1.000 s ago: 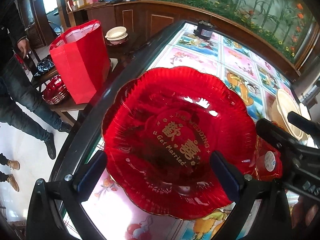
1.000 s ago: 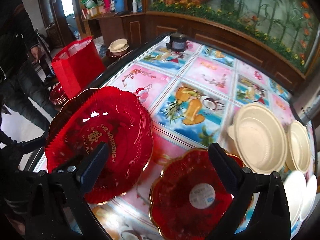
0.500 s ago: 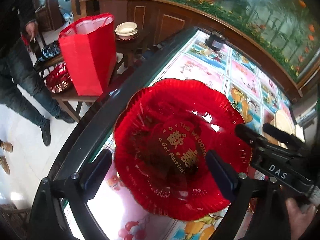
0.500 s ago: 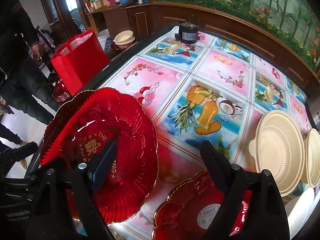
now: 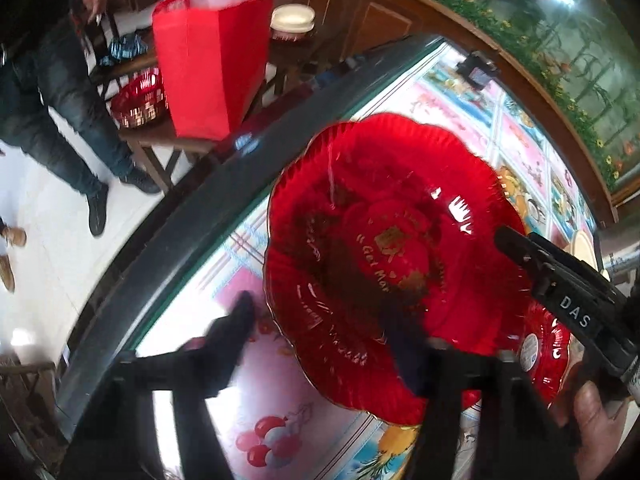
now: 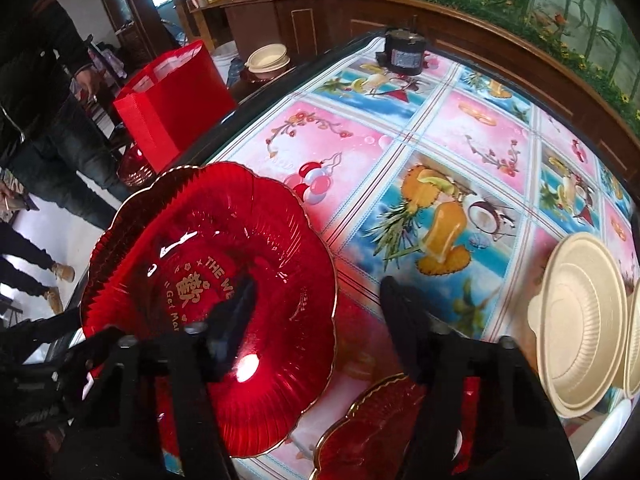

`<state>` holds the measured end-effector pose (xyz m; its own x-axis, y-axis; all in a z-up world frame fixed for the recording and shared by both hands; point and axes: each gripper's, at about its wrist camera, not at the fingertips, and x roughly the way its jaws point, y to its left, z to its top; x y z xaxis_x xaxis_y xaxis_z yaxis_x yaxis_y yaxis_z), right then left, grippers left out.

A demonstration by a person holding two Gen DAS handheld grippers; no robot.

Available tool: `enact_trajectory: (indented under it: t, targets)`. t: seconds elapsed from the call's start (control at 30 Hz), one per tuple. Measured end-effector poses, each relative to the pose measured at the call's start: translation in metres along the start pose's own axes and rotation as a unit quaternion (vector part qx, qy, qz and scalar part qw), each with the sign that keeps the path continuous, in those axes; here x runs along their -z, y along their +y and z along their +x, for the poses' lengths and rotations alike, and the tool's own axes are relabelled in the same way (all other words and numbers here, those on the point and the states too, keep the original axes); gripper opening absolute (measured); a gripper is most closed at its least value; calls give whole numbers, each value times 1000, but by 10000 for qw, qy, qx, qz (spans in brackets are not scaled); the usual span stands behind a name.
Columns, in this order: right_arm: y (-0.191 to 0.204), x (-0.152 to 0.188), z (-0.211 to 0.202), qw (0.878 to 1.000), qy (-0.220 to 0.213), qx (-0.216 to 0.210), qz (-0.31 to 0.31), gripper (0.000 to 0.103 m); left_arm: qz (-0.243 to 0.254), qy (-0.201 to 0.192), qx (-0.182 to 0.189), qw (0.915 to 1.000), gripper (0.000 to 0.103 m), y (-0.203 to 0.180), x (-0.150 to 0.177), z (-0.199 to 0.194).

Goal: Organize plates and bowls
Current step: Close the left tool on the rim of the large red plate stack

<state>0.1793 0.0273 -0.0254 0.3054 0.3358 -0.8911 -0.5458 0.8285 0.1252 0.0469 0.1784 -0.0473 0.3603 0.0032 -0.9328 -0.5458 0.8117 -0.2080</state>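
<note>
A large red plate (image 5: 400, 240) with gold lettering sits near the table's dark left edge (image 5: 180, 240). My left gripper (image 5: 320, 332) straddles its near-left rim, one finger outside on the cloth and one over the plate; the jaws are closing and still stand apart from the rim. My right gripper (image 6: 316, 316) straddles the same red plate (image 6: 208, 280) at its right rim, also closing, with a gap left. A smaller red plate (image 6: 372, 432) lies just below it, seen as a small plate (image 5: 548, 356) behind the right gripper's body (image 5: 568, 300).
Beige bowls (image 6: 580, 320) are stacked at the table's right. A black device (image 6: 404, 54) stands at the far end. Beside the table, a red bag (image 5: 212, 60) and more bowls (image 5: 292, 20) sit on low furniture. A person (image 5: 52, 92) stands at the left.
Both pairs of jaws have narrowed from wide open. The right gripper shifted left from over the small plate to the big plate's rim. The left gripper dropped closer and rolled.
</note>
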Motion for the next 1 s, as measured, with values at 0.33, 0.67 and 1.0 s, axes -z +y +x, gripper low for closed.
enact_trajectory:
  t: [0.33, 0.67, 1.0]
  targets:
    - [-10, 3, 9, 9996, 91, -203, 147, 12, -83, 93, -185, 9998, 18, 6, -8, 17]
    - [-14, 13, 3, 9995, -21, -206, 224, 8, 13, -28, -198, 9998, 16, 5, -11, 16]
    - [-6, 30, -21, 9993, -287, -28, 222, 7, 154, -183, -120, 9996, 14, 6, -10, 3]
